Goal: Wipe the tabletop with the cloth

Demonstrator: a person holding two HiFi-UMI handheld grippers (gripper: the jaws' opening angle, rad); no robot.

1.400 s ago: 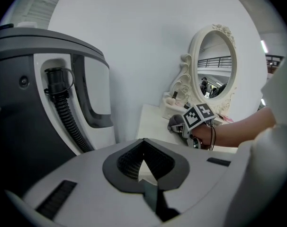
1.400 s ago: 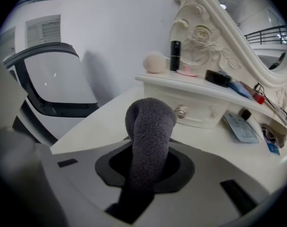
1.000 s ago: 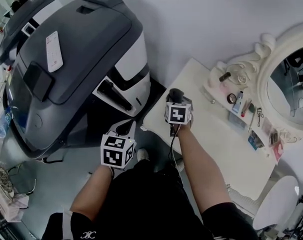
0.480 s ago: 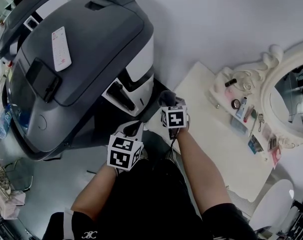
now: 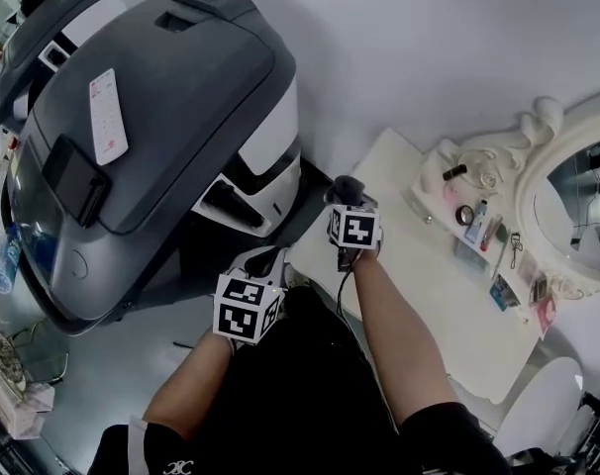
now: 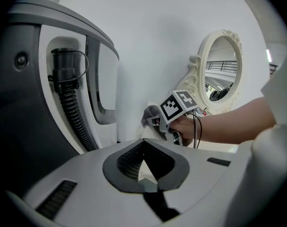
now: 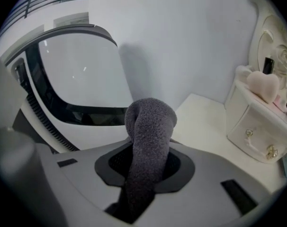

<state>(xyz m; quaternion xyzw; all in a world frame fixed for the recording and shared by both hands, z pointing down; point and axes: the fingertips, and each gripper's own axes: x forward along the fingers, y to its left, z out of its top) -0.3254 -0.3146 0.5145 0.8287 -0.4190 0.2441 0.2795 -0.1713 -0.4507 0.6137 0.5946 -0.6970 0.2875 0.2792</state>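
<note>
Counting by size: two grey-and-white machines, the nearer (image 5: 161,117) beside the table and the second (image 5: 45,23) at the upper-left edge; one cream tabletop (image 5: 449,295); one ornate white mirror (image 5: 577,186); two grippers; one cloth.

The right gripper (image 7: 148,162) is clamped on the cloth (image 7: 149,124), a dark grey, nubby terry roll that folds over into a rounded hump past the jaws. It sits at the tabletop's end nearest the machine; contact with the surface cannot be confirmed.

The left gripper (image 6: 143,143) has its jaws together on nothing and is off the table, in front of the machine.
</note>
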